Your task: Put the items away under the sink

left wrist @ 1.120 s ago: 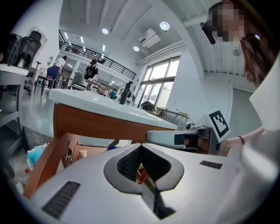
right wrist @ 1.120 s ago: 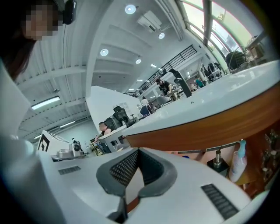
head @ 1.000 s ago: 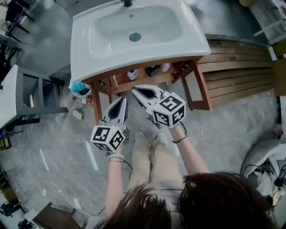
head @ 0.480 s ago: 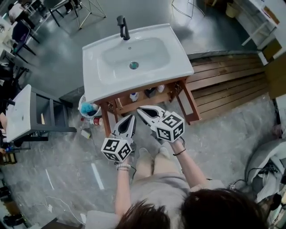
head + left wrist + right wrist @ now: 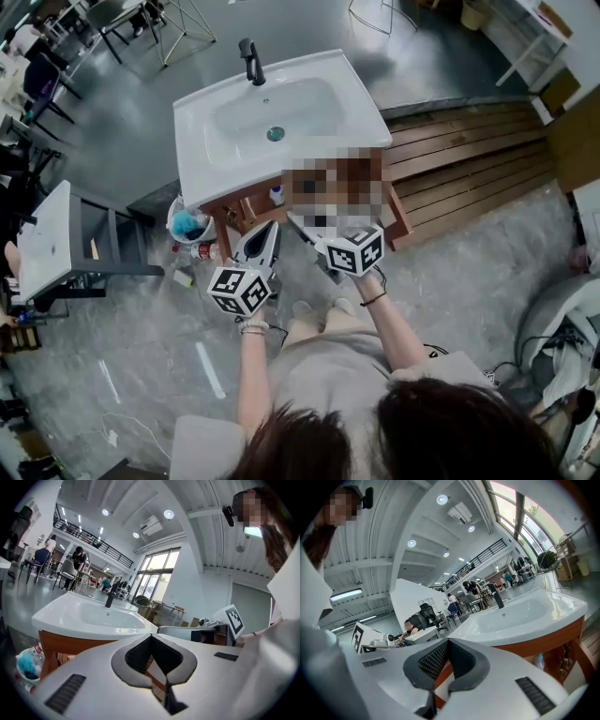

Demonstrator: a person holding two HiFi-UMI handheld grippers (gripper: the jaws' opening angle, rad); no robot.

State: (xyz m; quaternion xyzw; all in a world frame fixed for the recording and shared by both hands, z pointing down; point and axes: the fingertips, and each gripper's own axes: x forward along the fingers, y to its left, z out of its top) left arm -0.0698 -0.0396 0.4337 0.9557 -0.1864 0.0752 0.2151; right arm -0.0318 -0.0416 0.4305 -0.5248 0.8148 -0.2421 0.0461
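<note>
Left claw (image 5: pixel 151 638): jaws shut tip to tip, nothing gripped. Its grey ribbed pads (image 5: pixel 136 656) frame an empty diamond-shaped gap. Right claw (image 5: pixel 447 643): likewise shut and empty. Each carries a cube (image 5: pixel 239 289) of black-and-white square markers. Both claws point at the wooden frame (image 5: pixel 223 220) under the glossy white sink (image 5: pixel 216 159). A white bottle (image 5: pixel 276 195) stands on the under-sink shelf, just ahead of the left claw's tip. Left of that claw, on the grey floor (image 5: pixel 141 328), sits a white bucket (image 5: pixel 174 228) with blue contents, a red-and-white container (image 5: pixel 199 251) beside it.
</note>
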